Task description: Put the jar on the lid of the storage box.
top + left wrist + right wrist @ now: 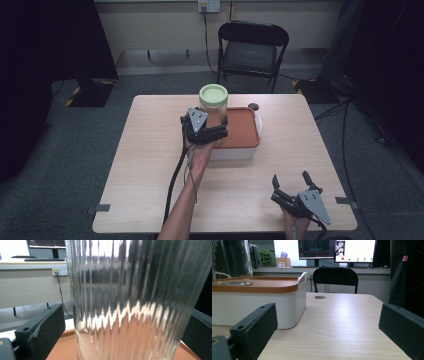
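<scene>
A ribbed clear glass jar (214,107) with a pale green lid (213,94) stands upright on the orange lid (243,127) of a white box (235,151) at the table's middle. My left gripper (206,124) is open, one jaw on each side of the jar's lower half. In the left gripper view the jar (130,302) spans the gap of that gripper (125,315), and a thin slit shows beside the left jaw. My right gripper (289,177) rests open at the table's front right, holding nothing. The right gripper view (329,312) shows the box (257,306) and the jar (233,262) at the left.
A black folding chair (252,47) stands behind the table's far edge. A small dark round hole (253,106) lies in the tabletop behind the box. The box has a white handle (302,277) on its right end. Bare wood (342,322) lies ahead of my right gripper.
</scene>
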